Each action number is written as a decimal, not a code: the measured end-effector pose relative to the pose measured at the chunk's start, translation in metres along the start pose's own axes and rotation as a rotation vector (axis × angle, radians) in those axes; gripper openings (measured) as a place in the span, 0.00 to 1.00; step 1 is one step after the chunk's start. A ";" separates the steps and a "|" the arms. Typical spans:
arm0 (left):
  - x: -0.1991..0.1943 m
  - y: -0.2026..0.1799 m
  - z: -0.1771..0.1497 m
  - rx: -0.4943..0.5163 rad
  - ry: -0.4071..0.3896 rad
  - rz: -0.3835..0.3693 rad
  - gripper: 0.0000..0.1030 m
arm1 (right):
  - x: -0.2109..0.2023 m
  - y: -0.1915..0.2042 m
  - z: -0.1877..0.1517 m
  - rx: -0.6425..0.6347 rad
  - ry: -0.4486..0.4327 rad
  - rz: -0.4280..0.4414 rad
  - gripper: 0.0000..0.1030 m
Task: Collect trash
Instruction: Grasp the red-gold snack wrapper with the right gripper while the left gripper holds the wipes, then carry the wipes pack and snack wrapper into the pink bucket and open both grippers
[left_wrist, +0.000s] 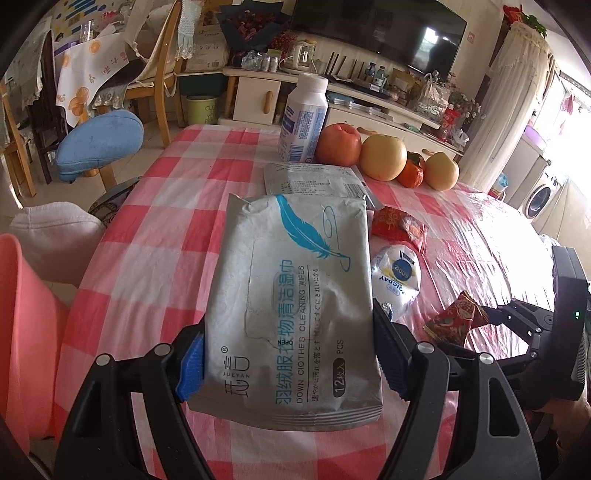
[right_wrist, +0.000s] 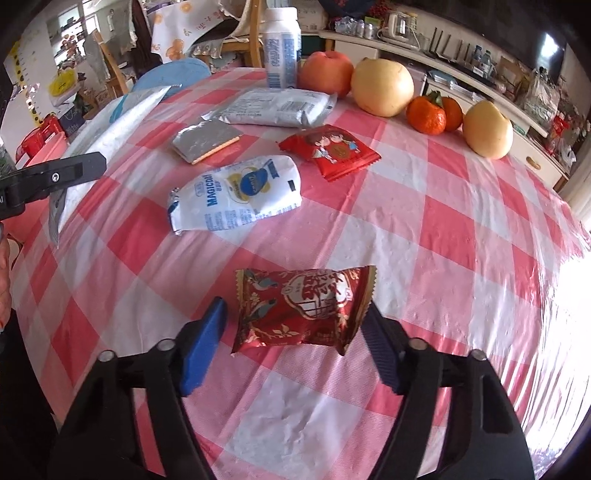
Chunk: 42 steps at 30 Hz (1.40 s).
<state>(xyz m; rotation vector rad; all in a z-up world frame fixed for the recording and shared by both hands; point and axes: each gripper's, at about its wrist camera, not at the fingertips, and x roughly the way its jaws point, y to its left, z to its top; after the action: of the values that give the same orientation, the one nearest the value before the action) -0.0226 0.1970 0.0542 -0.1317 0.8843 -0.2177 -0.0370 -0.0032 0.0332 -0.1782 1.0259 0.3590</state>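
Two pieces of trash are in hand: the left gripper (left_wrist: 288, 365) pinches the grey wipes pack (left_wrist: 291, 306) above the table (right_wrist: 461, 229), and the right gripper (right_wrist: 295, 339), spread wide, has the red candy wrapper (right_wrist: 303, 306) between its fingers, perhaps not squeezed yet. Four pieces remain lying: one white snack bag (right_wrist: 236, 195), one red packet (right_wrist: 332, 149), one silver packet (right_wrist: 207, 140), one grey pouch (right_wrist: 277, 107). No bin is clearly visible. Five fruits and one bottle (right_wrist: 282, 48) stand behind.

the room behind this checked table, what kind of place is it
Most likely a lived-in home living and dining room: a large dark flat-screen television on a cream low cabinet, wooden dining chairs, and a white front-loading washing machine by the window.
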 end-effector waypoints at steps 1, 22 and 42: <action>-0.002 0.001 -0.002 -0.003 -0.001 -0.002 0.74 | 0.000 0.000 0.000 0.000 -0.003 0.001 0.61; -0.034 0.028 -0.008 -0.072 -0.068 -0.025 0.74 | -0.025 0.031 -0.001 -0.023 -0.090 -0.052 0.50; -0.084 0.088 -0.009 -0.199 -0.192 0.000 0.74 | -0.069 0.132 0.041 -0.154 -0.187 0.027 0.50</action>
<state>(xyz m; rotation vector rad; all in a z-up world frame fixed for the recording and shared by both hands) -0.0689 0.3026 0.0938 -0.3327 0.7136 -0.1143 -0.0858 0.1172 0.1163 -0.2647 0.8166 0.4713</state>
